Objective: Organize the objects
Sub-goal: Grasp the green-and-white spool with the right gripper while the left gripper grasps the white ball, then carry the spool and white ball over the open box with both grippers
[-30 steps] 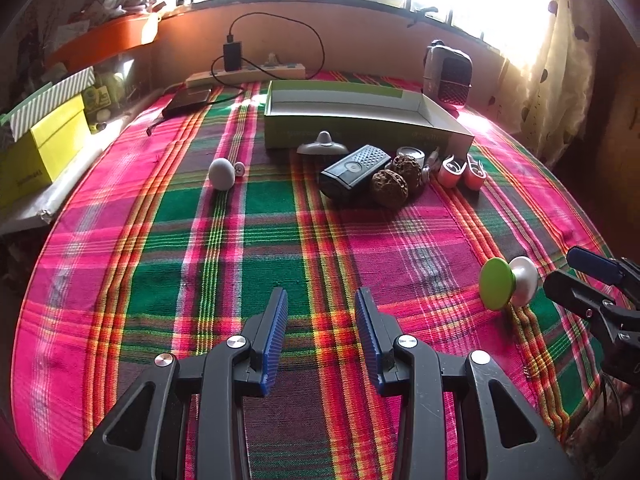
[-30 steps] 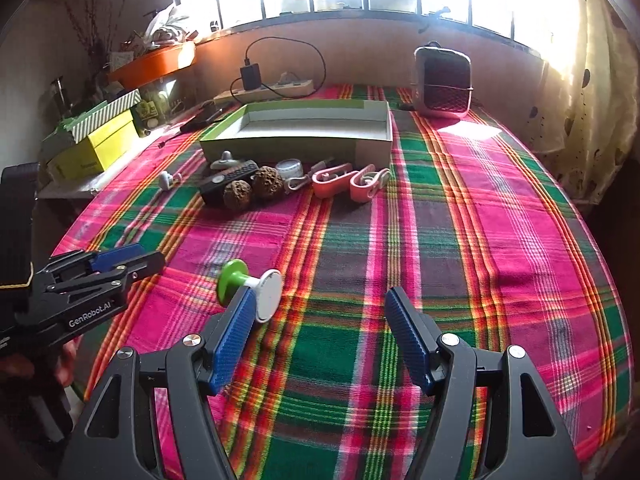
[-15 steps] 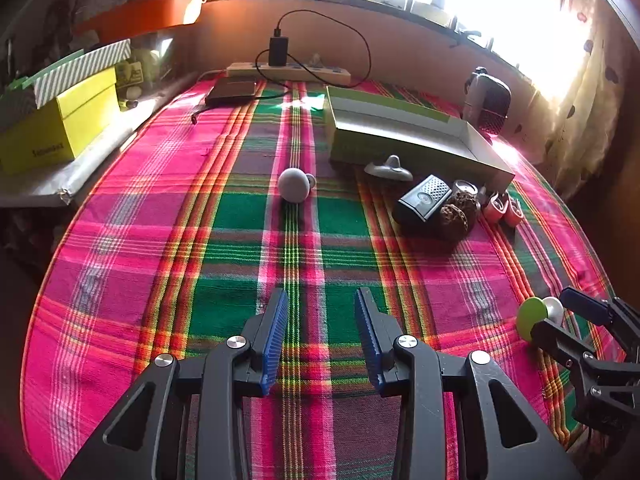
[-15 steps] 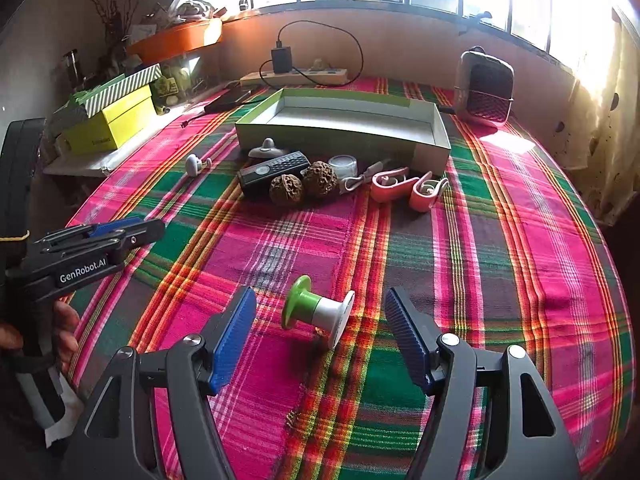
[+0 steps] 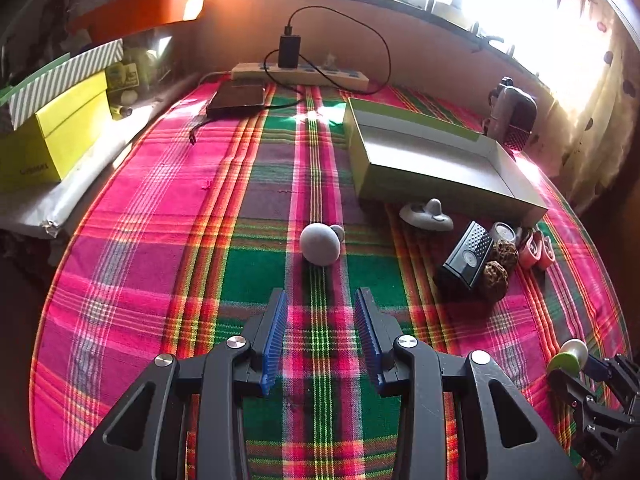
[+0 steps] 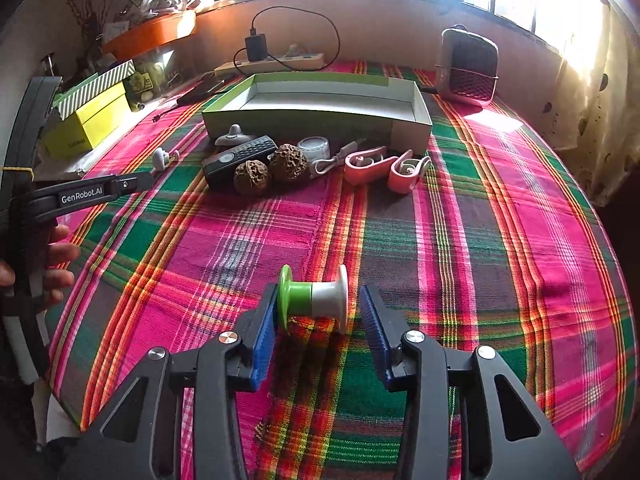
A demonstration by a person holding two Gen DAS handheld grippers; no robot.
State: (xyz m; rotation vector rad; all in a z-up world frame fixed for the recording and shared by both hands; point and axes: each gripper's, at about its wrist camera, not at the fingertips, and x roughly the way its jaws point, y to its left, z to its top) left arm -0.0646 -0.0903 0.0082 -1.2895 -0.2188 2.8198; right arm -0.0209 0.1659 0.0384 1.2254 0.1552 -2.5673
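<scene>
A sunlit window backs the bright plaid tablecloth (image 6: 460, 216). The green-and-white plastic spool (image 6: 314, 300) lies well in front of the shallow green cardboard tray (image 6: 320, 116), between the right gripper's (image 6: 318, 334) parted jaws. It looks light, rigid and apt to roll; clamp flange to flange. The left gripper (image 5: 320, 332) is parted too, empty.

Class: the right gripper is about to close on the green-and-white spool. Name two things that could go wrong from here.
1. The spool lies on its side between the open right gripper; touching only the green flange may roll it away.
2. Carried to the tray, it could knock the pink clips lying in front.
</scene>
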